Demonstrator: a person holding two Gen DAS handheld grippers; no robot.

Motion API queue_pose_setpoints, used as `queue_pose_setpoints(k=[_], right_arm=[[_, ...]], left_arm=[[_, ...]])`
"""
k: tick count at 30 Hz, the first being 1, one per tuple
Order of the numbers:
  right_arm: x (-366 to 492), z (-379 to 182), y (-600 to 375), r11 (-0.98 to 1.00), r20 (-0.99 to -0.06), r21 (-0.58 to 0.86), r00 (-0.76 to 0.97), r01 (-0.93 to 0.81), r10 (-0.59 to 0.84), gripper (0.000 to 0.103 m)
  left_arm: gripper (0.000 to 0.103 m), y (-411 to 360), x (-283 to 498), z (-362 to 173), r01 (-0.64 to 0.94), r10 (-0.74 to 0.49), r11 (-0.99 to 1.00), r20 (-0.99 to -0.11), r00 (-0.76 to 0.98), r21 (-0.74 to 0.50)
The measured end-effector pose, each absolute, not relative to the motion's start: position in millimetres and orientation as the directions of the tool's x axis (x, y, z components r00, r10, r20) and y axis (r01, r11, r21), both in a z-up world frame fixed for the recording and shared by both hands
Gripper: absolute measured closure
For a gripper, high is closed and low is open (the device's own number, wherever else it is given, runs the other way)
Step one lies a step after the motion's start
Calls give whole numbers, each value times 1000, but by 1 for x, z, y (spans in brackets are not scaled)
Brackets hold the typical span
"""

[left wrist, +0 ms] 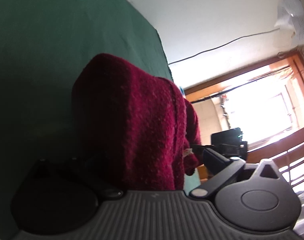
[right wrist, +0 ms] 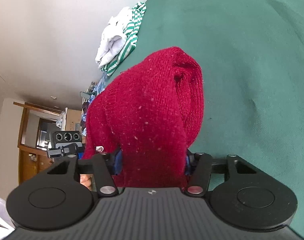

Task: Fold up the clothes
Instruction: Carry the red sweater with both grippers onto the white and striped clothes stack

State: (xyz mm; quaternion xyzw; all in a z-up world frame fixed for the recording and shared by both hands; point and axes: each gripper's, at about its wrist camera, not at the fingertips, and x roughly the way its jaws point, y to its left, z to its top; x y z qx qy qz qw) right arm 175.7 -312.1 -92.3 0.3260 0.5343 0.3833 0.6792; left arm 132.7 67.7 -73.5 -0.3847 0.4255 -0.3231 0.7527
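A dark red knitted sweater [left wrist: 136,120] hangs bunched between both grippers, lifted off the green cloth surface [left wrist: 52,50]. My left gripper [left wrist: 144,180] is shut on one part of it; the fabric hides its fingertips. In the right wrist view the same sweater [right wrist: 152,116] drapes over my right gripper [right wrist: 152,168], which is shut on it, blue pads showing at either side of the knit. The left gripper [right wrist: 66,142] shows at the left, beyond the sweater.
A pile of white and green-striped clothes [right wrist: 122,38] lies at the far edge of the green surface [right wrist: 251,60]. A white wall, a wooden door frame [left wrist: 241,76] and a bright window lie beyond.
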Motion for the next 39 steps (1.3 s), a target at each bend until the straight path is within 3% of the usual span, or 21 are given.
queue_pose_setpoints(k=[2, 6, 9, 15, 26, 33, 39], right_arm=[[172, -90, -311, 506, -484, 845, 155, -172, 861, 49], [161, -78, -304, 553, -517, 803, 203, -221, 831, 52], [153, -66, -296, 587, -537, 769, 242, -252, 808, 53], [151, -15, -270, 605, -503, 716, 343, -348, 793, 54], [269, 104, -170, 493, -279, 639, 419, -591, 864, 55], [352, 104, -89, 467, -186, 636, 465, -614, 866, 55], [399, 48, -31, 539, -243, 625, 515, -565, 822, 55]], left_arm=[[7, 65, 125, -71, 172, -791, 525, -403, 460, -834], [27, 66, 116, -66, 187, -754, 579, -434, 493, -793], [37, 73, 115, -56, 205, -740, 594, -429, 519, -778], [38, 100, 127, 9, 319, -706, 629, -350, 615, -709], [40, 178, 197, 161, 325, -494, 824, -307, 814, -465], [40, 255, 267, 158, 311, -451, 859, -315, 835, -406], [40, 307, 324, 91, 254, -447, 863, -423, 788, -438]])
